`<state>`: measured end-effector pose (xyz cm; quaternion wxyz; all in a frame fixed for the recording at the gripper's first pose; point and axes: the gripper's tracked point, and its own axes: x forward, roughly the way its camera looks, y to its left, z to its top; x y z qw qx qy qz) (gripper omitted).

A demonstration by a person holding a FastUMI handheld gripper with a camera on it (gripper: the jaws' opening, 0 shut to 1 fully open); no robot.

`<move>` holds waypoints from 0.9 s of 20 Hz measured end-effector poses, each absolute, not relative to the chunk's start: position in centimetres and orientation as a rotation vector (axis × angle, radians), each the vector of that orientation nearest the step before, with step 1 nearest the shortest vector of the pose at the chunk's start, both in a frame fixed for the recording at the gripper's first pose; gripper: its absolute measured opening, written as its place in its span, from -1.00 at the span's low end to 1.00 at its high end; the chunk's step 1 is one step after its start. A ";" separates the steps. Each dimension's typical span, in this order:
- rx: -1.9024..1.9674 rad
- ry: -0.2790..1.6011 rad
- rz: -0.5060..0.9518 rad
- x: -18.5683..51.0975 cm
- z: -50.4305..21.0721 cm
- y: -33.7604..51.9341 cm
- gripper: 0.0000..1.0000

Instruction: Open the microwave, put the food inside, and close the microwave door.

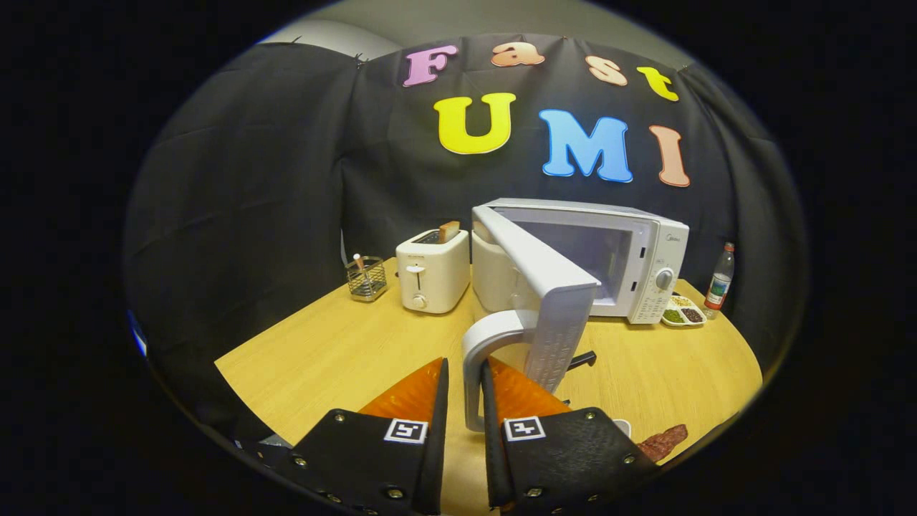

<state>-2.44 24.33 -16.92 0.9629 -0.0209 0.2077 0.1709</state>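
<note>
The white microwave (648, 265) stands at the back of the wooden table (337, 351), its door (544, 287) swung wide open toward me and its cavity showing behind. The door's white loop handle (473, 387) runs down between my two fingers. My gripper (464, 367) is shut on that handle, a finger pressed on each side. A reddish-brown piece of food (663, 441) lies on the table just right of my right finger, next to the rim of a white dish (622, 426).
A white toaster (432, 272) with a slice of bread stands left of the microwave, and a wire basket (367, 278) further left. Right of the microwave are a bottle (720, 283) and a small divided dish (683, 314). A black handle-like thing (582, 359) pokes out behind the door.
</note>
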 end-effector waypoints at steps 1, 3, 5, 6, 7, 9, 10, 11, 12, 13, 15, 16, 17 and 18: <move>-0.056 0.416 0.339 -2.6 -16.9 24.7 -0.54; -0.074 0.403 0.339 -2.8 -16.9 25.7 -0.51; -0.070 0.404 0.355 -3.3 -16.9 26.8 -0.50; -0.062 0.404 0.373 -3.8 -17.0 27.3 -0.50; -0.051 0.405 0.403 -4.2 -16.8 28.1 -0.50; -0.010 0.427 0.527 -5.8 -16.7 30.4 -0.50; 0.000 0.430 0.573 -6.6 -16.3 30.9 -0.51; 0.001 0.418 0.605 -7.1 -15.7 30.8 -0.50; 0.002 0.401 0.631 -7.5 -14.9 30.6 -0.50; 0.005 0.382 0.650 -7.9 -14.1 30.4 -0.50; 0.014 0.355 0.675 -8.4 -12.7 29.3 -0.47; 0.025 0.338 0.681 -8.7 -11.9 28.5 -0.44; 0.039 0.318 0.680 -8.8 -11.0 27.6 0.10; 0.051 0.294 0.655 -8.5 -10.2 26.3 0.41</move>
